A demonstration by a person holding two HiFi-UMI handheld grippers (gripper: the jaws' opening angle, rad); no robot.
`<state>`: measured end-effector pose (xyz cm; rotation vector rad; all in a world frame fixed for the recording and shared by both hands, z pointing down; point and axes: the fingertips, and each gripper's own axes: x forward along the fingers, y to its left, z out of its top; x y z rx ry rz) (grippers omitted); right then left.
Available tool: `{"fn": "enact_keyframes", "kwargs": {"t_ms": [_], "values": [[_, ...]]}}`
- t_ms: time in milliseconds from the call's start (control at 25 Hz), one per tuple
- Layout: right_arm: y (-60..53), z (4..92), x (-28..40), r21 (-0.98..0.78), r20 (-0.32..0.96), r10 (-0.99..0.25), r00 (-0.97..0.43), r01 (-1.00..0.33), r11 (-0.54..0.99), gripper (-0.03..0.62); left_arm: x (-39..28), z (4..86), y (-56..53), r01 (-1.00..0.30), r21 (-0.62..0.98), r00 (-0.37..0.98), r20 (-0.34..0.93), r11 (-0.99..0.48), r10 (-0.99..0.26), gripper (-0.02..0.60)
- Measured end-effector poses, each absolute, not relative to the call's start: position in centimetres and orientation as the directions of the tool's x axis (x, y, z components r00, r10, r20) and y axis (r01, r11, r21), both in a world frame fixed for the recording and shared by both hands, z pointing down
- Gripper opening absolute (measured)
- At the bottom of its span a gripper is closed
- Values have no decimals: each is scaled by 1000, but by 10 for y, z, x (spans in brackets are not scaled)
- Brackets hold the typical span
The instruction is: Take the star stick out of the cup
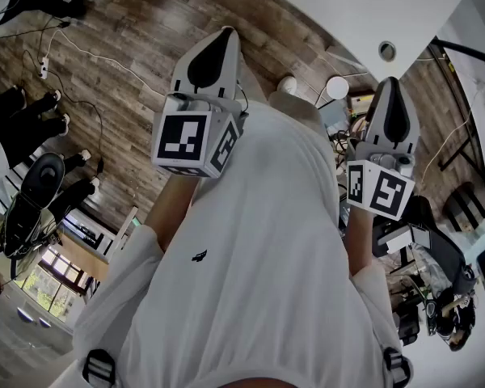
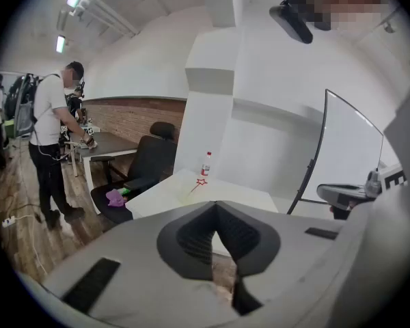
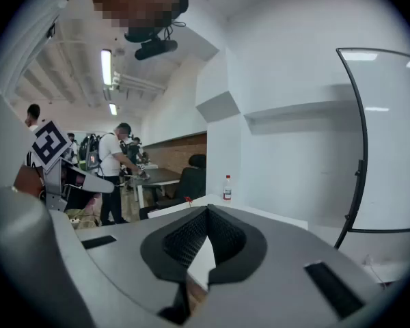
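A thin stick topped with a red star (image 2: 202, 182) stands far off on a white table (image 2: 246, 197). Its lower end goes into something pale that I cannot make out. In the right gripper view the star (image 3: 188, 199) is a tiny red speck. Both grippers are held up in front of a white shirt, well short of the table. My left gripper (image 2: 215, 203) is shut, its dark pads meeting at the tips with nothing between them. My right gripper (image 3: 206, 209) is shut and empty too. From above, the left gripper (image 1: 226, 35) and right gripper (image 1: 394, 83) point towards the table edge (image 1: 372, 6).
A small bottle with a red label (image 2: 206, 164) stands behind the star stick. A black office chair (image 2: 150, 162) with a purple thing (image 2: 115, 197) on its seat is left of the table. A person (image 2: 51, 135) stands at a dark desk. A black-framed panel (image 2: 355, 149) rises at the right. Cables (image 1: 73, 63) lie on the wood floor.
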<state>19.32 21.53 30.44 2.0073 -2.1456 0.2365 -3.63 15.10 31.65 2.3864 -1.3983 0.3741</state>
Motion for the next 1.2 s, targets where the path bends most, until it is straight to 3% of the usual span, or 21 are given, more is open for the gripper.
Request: {"fn": "enact_keyframes", "kwargs": {"t_ms": [240,520,1200], "values": [[269,301,187,-42,274,-948,-163,-987,158,2,9,309,222,-845,152,521,444,-512,-729,-3],[278,297,178,-131,261,-932,-252,-966,225,2,27,291,244,-840,99,522,413,-533,-747,-3],[261,283,157,-44,220,-912,-346,-938,344,3,13,286,246,-875,91,472,386,-476,-793,-3]]}}
